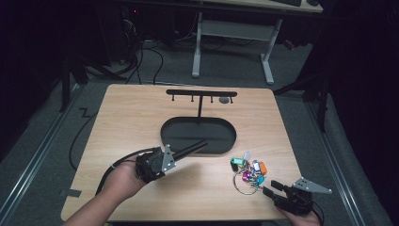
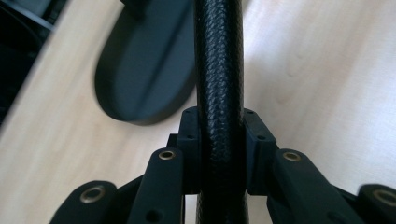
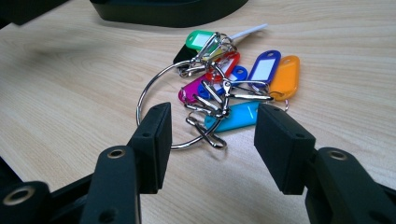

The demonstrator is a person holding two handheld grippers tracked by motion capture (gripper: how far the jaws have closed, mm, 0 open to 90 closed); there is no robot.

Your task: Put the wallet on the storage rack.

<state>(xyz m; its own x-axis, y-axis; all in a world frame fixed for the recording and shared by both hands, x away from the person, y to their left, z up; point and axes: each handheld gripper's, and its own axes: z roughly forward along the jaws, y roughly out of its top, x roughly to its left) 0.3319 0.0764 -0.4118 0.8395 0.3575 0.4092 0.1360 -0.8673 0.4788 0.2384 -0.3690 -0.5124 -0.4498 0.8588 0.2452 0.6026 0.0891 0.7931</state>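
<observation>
Down on the wooden bench [image 1: 141,113] stands a black key rack [image 1: 201,94]: an oval base [image 1: 188,136], a thin upright post and a crossbar with small hooks, one of which seems to carry a small grey thing, too small to tell. The left gripper [image 1: 186,151], held in the person's left hand [image 1: 123,179], has its jaws pressed on a black textured rod [image 2: 218,93], which runs straight out between them and reaches over the near edge of the oval base. At the bench's near right corner the right gripper [image 3: 210,135] hovers with its jaws spread, just short of a bunch of key tags [image 3: 233,77] in green, red, blue, orange, magenta and cyan, clipped on a large metal ring [image 3: 154,88] that lies flat on the wood beside the base.
</observation>
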